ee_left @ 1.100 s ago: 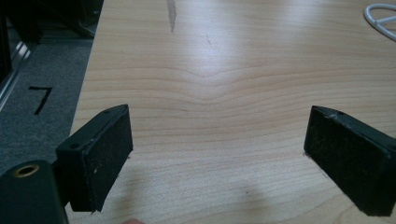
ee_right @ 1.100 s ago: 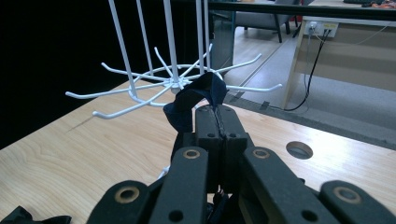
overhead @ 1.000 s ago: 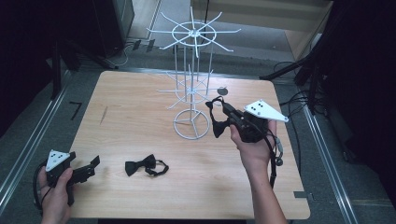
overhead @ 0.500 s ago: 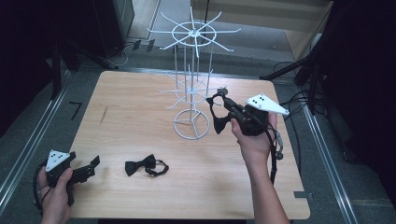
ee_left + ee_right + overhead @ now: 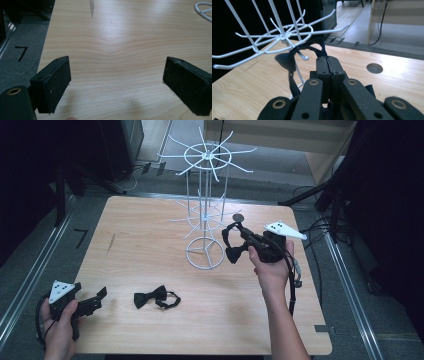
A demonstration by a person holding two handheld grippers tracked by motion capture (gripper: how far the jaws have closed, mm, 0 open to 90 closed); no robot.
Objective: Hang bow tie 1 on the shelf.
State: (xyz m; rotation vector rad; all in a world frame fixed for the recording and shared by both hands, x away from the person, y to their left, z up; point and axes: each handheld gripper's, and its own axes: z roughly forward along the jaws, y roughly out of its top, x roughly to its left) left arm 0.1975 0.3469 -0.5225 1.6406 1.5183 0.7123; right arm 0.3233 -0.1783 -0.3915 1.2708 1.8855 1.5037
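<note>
A white wire rack point(image 5: 205, 212) with hook arms stands mid-table. Just right of its lower tier, my right gripper point(image 5: 242, 239) is shut on the strap of a black bow tie point(image 5: 233, 253), whose bow hangs below the jaws. In the right gripper view the jaws point(image 5: 327, 60) are pressed together on the strap point(image 5: 294, 53), which loops around a hook tip point(image 5: 305, 58) of the rack point(image 5: 279, 37). A second black bow tie point(image 5: 156, 297) lies flat near the front of the table. My left gripper point(image 5: 96, 301) rests open at the front left corner, nothing between its pads point(image 5: 58, 80).
The wooden table point(image 5: 140, 245) has a round cable hole point(image 5: 239, 217) behind the right gripper. The rack's base ring point(image 5: 205, 252) sits on the tabletop and shows at the edge point(image 5: 203, 7) of the left gripper view. Metal rails and dark floor flank the table.
My right gripper has moved a little left toward the rack's lower hooks, carrying the bow tie. The left gripper and the bow tie on the table have stayed put.
</note>
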